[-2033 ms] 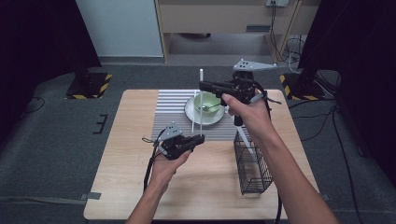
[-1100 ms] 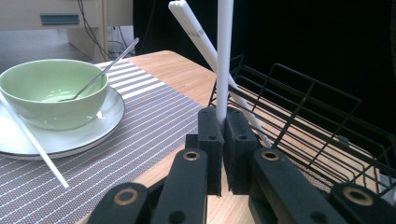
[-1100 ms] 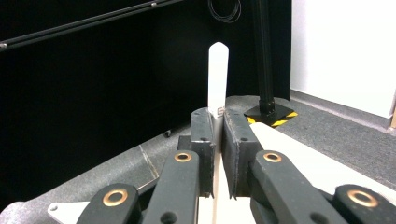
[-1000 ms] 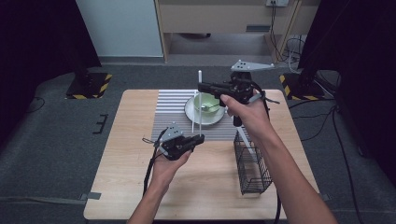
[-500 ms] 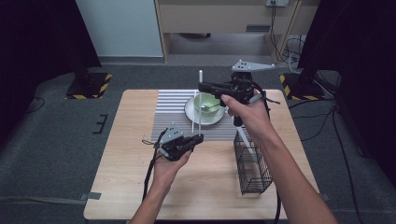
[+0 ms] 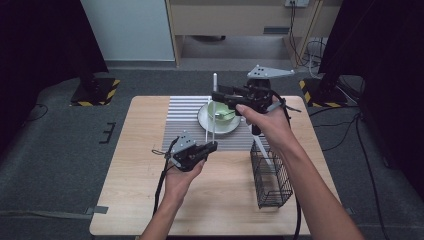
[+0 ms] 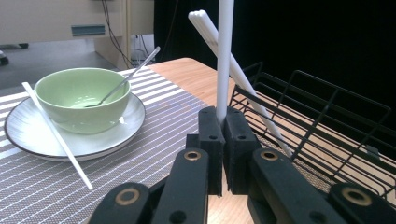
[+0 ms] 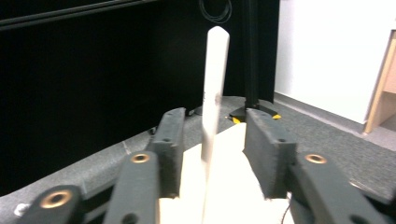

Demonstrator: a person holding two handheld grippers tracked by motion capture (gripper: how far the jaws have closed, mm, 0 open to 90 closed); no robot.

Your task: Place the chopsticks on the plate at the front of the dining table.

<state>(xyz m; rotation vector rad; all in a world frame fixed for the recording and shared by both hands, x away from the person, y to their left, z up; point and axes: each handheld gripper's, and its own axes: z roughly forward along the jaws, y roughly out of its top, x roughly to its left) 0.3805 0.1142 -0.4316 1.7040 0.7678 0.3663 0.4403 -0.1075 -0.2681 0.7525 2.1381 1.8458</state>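
Left gripper (image 6: pixel 210 146), near centre of table (image 6: pixel 145 200): jaws clamped on lower end of a white chopstick (image 6: pixel 214 107) standing upright just near of the plate (image 6: pixel 202 120). Right gripper (image 6: pixel 220 96), farther and higher, over the green bowl (image 6: pixel 220 109): jaws just opened partway, stick top between pads (image 8: pixel 170 140), untouched. Further chopsticks (image 7: pixel 243 79) leaning in black wire basket (image 6: pixel 270 175) at right; one more (image 7: pixel 56 135) resting on plate rim. Striped mat (image 6: pixel 182 125) underneath.

Desk (image 6: pixel 135 200): mat (image 6: pixel 182 125) at far centre; plate (image 6: pixel 205 120) on mat, bowl (image 6: pixel 220 108) on plate; wire basket (image 6: pixel 272 180) right of mat, nearer.
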